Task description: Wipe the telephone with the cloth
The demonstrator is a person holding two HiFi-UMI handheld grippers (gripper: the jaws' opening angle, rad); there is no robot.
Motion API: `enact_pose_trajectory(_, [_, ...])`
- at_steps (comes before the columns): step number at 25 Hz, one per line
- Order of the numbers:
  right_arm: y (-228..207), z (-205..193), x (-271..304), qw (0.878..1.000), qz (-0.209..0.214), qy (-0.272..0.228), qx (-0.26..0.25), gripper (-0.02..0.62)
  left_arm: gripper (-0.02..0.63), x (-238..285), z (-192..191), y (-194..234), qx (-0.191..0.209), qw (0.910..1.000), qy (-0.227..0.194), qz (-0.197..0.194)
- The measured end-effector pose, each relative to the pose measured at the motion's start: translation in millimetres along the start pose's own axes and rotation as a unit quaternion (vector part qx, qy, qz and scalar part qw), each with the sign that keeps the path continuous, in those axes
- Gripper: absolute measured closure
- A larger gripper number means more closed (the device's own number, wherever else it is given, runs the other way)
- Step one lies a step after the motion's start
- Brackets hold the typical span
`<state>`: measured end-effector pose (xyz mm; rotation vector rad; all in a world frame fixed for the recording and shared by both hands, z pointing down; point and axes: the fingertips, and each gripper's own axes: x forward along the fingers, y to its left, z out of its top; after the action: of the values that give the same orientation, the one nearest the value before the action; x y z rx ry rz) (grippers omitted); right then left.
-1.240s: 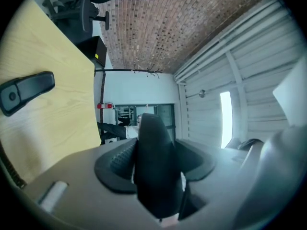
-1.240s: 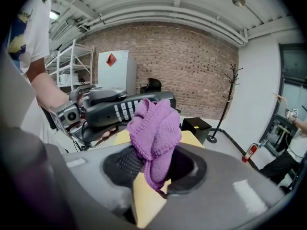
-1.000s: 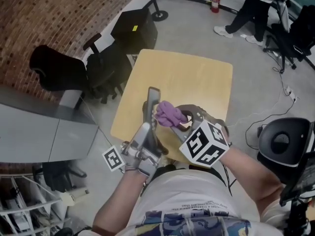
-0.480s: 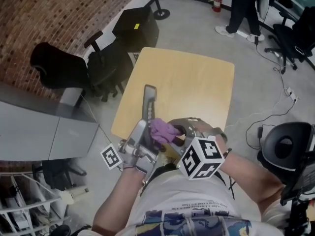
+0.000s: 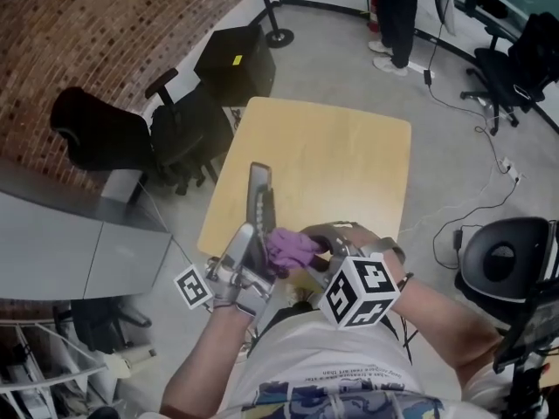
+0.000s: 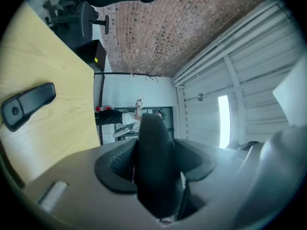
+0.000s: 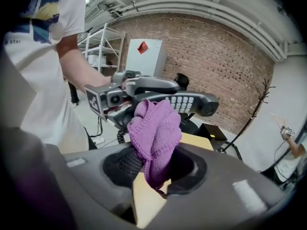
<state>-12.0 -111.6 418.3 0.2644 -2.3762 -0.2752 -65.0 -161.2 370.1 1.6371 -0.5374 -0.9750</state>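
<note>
L hand-held gripper (image 5: 249, 243): clamped on black plastic telephone handset (image 5: 259, 190), above tan wooden counter (image 5: 349, 164).
R hand-held gripper (image 7: 153, 169): clamped on bunched purple knit cloth (image 7: 156, 128), at handset's near end.
Best: hold handset steady, wipe lengthwise, light pressure.

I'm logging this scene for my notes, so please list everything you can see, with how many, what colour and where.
black telephone handset with pale keys: one, black, held above the table's near edge
purple knitted cloth: one, purple, bunched by the handset's lower part
light wooden table: one, pale yellow, centre
black office chairs: at least three, black, two left of the table, one on the right
black box with a yellow sticker: one, black, on the floor beyond the table's far left corner
grey desk: one, grey, far left
standing person: one, dark trousers, on the far floor
left gripper: one, grey, closed on the handset
right gripper: one, grey, closed on the cloth
</note>
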Motion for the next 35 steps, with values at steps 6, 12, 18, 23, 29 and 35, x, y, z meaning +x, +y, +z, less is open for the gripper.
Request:
enact_pose_trajectory(6, [-50.1, -6.7, 6.5, 0.996, -0.070, 0.033, 0.052, 0.472, 0.354, -4.7, -9.2, -1.5, -0.022, 0.9995, 0.021, -0.012])
enact_pose_trajectory(12, [-44.9, 3.3, 16.7, 0.995, -0.076, 0.053, 0.031, 0.472, 0.354, -5.1, -7.2, -0.7, -0.025, 0.9991, 0.031, -0.017])
enact_pose_trajectory(18, [-14.3, 12.3, 23.8, 0.995, -0.073, 0.069, 0.004, 0.472, 0.354, -9.4, 7.9, 2.6, -0.028, 0.9992, 0.027, -0.013])
enact_pose_trajectory(23, [16.8, 19.9, 34.7, 0.995, -0.057, 0.077, 0.008, 0.472, 0.354, -15.2, 20.4, 5.4, -0.034, 0.9989, 0.029, -0.013])
enact_pose_trajectory(29, [34.9, 16.6, 34.8, 0.994, -0.055, 0.093, 0.012, 0.472, 0.354, -18.3, 22.5, 12.3, -0.043, 0.9982, 0.041, -0.009])
enact_pose_trajectory(35, [56.8, 11.8, 33.5, 0.993, -0.036, 0.109, 0.010, 0.472, 0.354, -22.0, 25.8, 17.6, -0.033, 0.9980, 0.054, 0.004])
